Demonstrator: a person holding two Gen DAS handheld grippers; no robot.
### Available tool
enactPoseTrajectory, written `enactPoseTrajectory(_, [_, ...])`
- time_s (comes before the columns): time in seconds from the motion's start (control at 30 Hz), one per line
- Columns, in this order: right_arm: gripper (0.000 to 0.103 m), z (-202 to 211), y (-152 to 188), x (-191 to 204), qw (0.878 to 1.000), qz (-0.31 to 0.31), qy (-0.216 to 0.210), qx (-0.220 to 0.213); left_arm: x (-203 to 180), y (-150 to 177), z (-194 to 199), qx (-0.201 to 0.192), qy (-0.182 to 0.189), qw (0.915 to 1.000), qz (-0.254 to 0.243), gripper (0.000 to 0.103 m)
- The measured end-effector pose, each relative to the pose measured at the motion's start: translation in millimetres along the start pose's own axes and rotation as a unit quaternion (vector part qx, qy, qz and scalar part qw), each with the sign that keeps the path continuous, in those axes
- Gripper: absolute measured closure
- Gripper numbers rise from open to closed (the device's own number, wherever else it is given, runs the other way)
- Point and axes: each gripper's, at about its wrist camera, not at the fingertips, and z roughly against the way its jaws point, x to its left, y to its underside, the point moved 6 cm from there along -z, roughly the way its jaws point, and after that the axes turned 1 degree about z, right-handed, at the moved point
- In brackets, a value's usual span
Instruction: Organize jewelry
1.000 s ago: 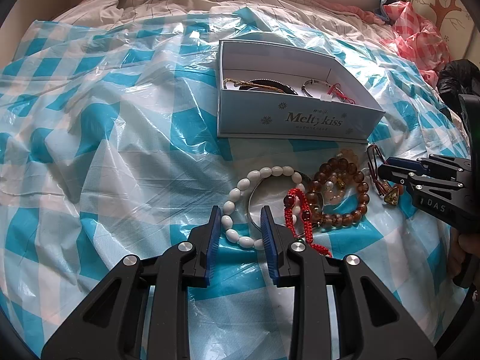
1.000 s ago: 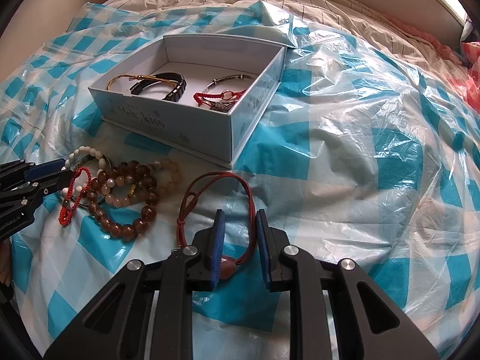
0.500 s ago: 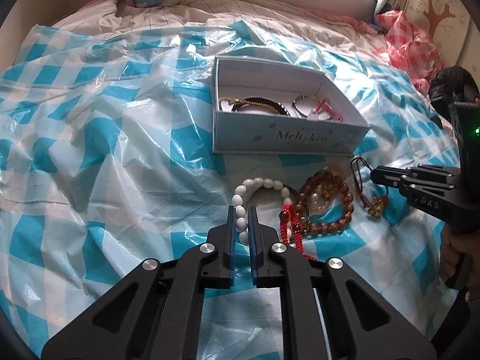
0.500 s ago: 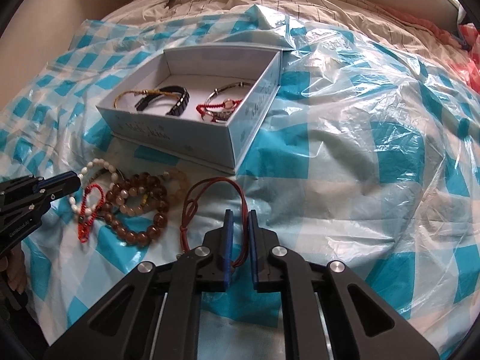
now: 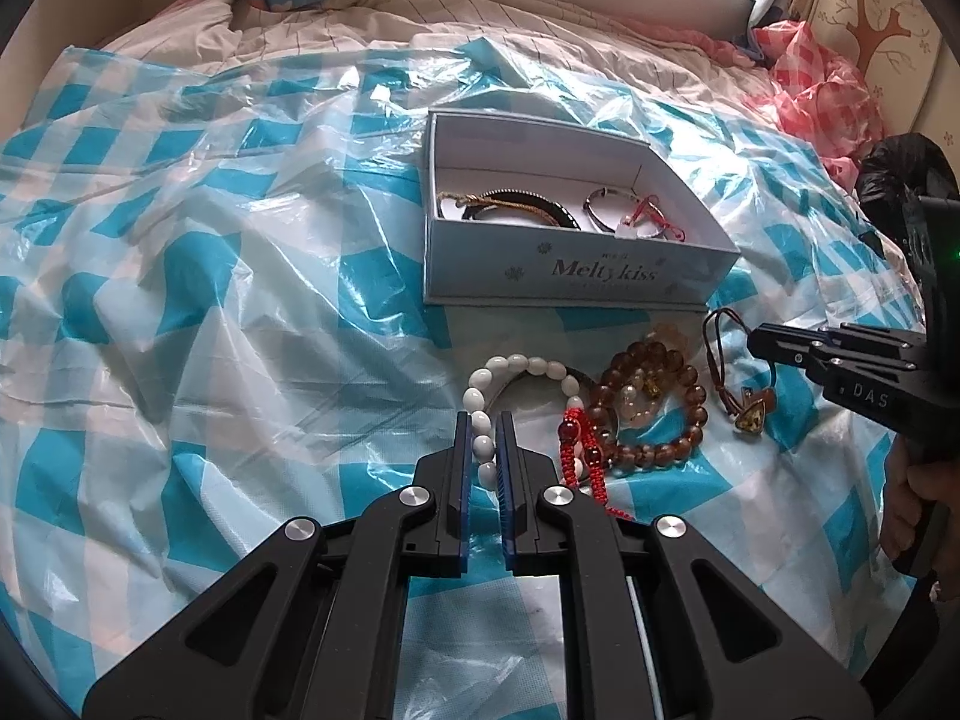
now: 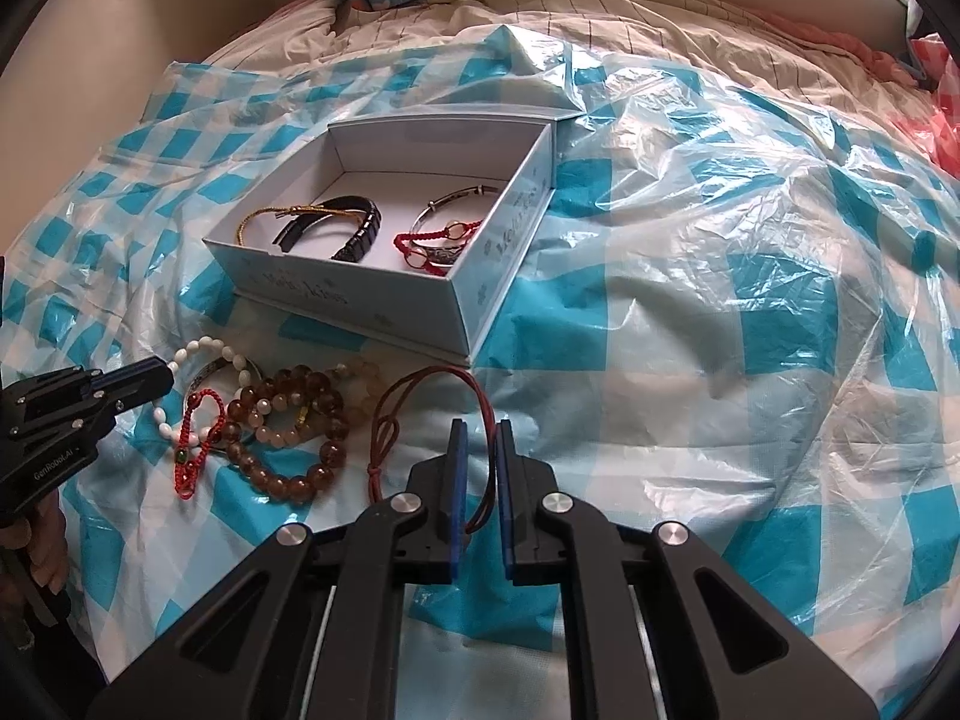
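Both tools have just clamped down: our left gripper (image 5: 483, 450) pinches the near side of the white bead bracelet (image 5: 510, 387), our right gripper (image 6: 478, 468) nips the brown cord necklace (image 6: 432, 414). Each piece lies on the blue-checked plastic sheet (image 5: 180, 300), just in front of the open Meltykiss box (image 5: 576, 276). We judge the beads hard, slick and light on a limp string, so we grip across one bead. The cord looks thin and floppy; its amber pendant (image 5: 753, 417) will likely dangle. Both grippers pitch steeply downward, side by side.
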Motion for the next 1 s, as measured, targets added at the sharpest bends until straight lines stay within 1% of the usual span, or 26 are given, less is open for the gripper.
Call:
enactPoseTrajectory(0.07, [0.093, -3, 1, 0, 1.0, -0.001, 0.0, 0.006, 1, 1, -2, 0.003, -0.003, 1.0, 0.0, 0.096])
enactPoseTrajectory(0.1, [0.091, -5, 2, -1, 1.0, -0.002, 0.001, 0.011, 1, 2, -3, 0.005, -0.003, 1.0, 0.001, 0.096])
enactPoseTrajectory(0.13, [0.077, -7, 3, -2, 1.0, -0.003, 0.002, 0.013, 3, 2, -4, 0.006, -0.005, 1.0, 0.005, 0.096])
enactPoseTrajectory(0.17, [0.067, -8, 4, -3, 1.0, -0.003, 0.007, 0.012, 4, 2, -5, 0.008, -0.005, 0.9999, 0.007, 0.095])
enactPoseTrajectory(0.3, [0.066, -11, 5, -3, 1.0, 0.005, 0.019, 0.014, 8, 3, -8, 0.011, -0.011, 0.9998, 0.012, 0.094])
enactPoseTrajectory(0.37, [0.066, -15, 8, 0, 0.999, 0.021, 0.033, 0.018, 11, 4, -11, 0.013, -0.019, 0.9996, 0.016, 0.085])
enactPoseTrajectory(0.43, [0.066, -17, 10, 3, 0.998, 0.037, 0.046, 0.018, 13, 5, -14, 0.013, -0.024, 0.9994, 0.022, 0.082])
enactPoseTrajectory(0.47, [0.069, -17, 11, 5, 0.998, 0.044, 0.05, 0.019, 13, 6, -14, 0.013, -0.023, 0.9994, 0.022, 0.082])
enactPoseTrajectory(0.5, [0.073, -17, 12, 8, 0.998, 0.049, 0.045, 0.02, 13, 6, -14, 0.013, -0.023, 0.9994, 0.022, 0.082])
enactPoseTrajectory(0.53, [0.083, -17, 12, 8, 0.998, 0.049, 0.042, 0.02, 13, 6, -14, 0.013, -0.023, 0.9995, 0.02, 0.082])
enactPoseTrajectory(0.57, [0.092, -17, 13, 8, 0.998, 0.05, 0.04, 0.02, 13, 6, -14, 0.014, -0.023, 0.9995, 0.016, 0.086])
enactPoseTrajectory(0.63, [0.097, -15, 12, 6, 0.999, 0.033, 0.024, 0.02, 9, 5, -13, 0.014, -0.018, 0.9997, 0.008, 0.096])
enactPoseTrajectory(0.7, [0.098, -13, 11, 2, 1.0, 0.011, 0.003, 0.02, 6, 4, -9, 0.01, -0.016, 0.9998, 0.005, 0.096])
enactPoseTrajectory(0.8, [0.099, -7, 9, -1, 0.999, -0.014, -0.025, 0.017, 5, 1, 0, 0.002, 0.0, 0.9999, 0.014, 0.096])
enactPoseTrajectory(1.0, [0.099, 11, 5, 4, 0.997, -0.038, -0.068, 0.003, 3, -8, 19, -0.023, 0.043, 0.998, 0.039, 0.096])
